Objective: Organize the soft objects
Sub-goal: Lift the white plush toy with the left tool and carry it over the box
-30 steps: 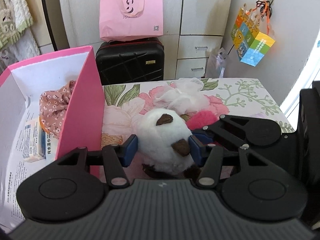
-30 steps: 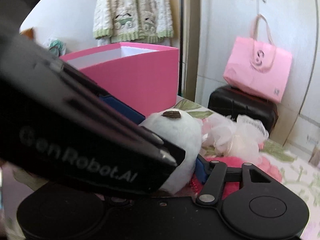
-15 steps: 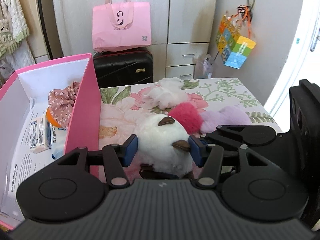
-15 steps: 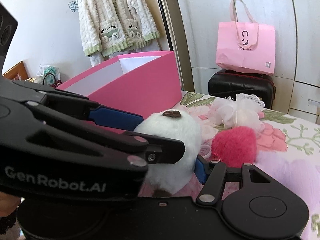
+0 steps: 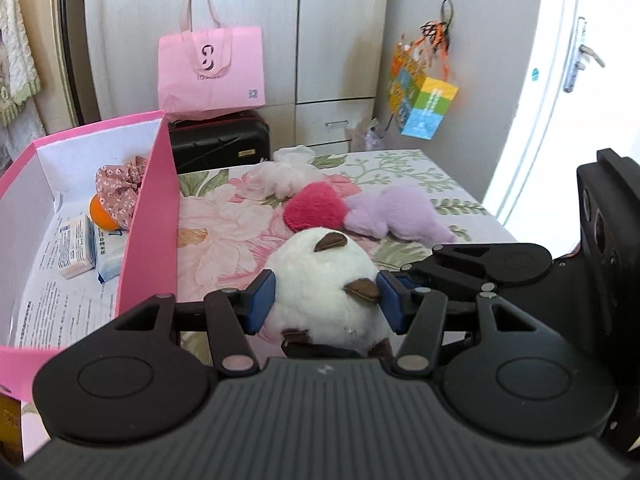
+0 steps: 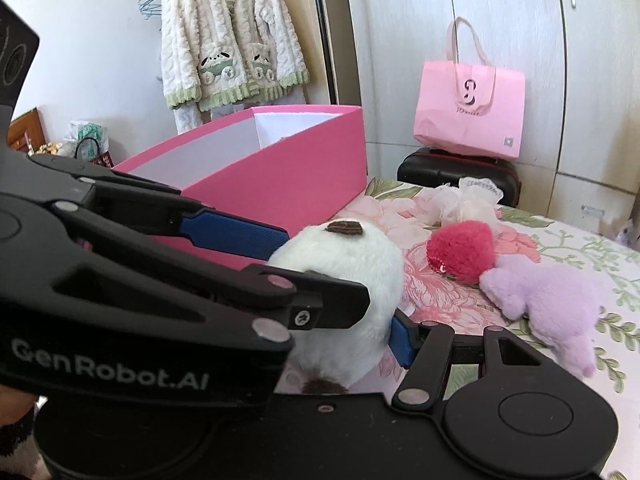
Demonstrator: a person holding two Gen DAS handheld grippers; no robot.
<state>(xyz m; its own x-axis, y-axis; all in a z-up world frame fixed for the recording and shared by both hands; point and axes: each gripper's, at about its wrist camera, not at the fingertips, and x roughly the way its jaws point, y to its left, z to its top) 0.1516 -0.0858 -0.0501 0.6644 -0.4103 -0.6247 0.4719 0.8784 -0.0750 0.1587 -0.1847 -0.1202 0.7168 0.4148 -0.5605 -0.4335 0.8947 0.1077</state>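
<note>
A white plush toy [image 5: 320,272] with brown ears hangs just above the floral cover, held from two sides. My left gripper [image 5: 326,300] is shut on it, blue pads pressed into its flanks. My right gripper [image 6: 320,340] comes in from the right and grips the same toy; one blue pad [image 6: 400,340] shows against the fur, the other is hidden behind the left gripper. On the cover lie a red plush heart [image 5: 316,208], a purple plush [image 5: 400,216] and a white mesh puff [image 5: 288,172]. The pink box [image 5: 152,216] stands at the left.
Inside the box lie a floral fabric piece [image 5: 120,188], an orange ball [image 5: 100,212] and tissue packs [image 5: 76,248]. A black suitcase [image 5: 220,140] with a pink bag [image 5: 212,72] stands behind the cover. A door is at the right, and a knit jacket [image 6: 228,40] hangs on the wall.
Both grippers have pulled back together with the white plush still held. The box and the loose toys now look farther away, and the purple plush has come into view.
</note>
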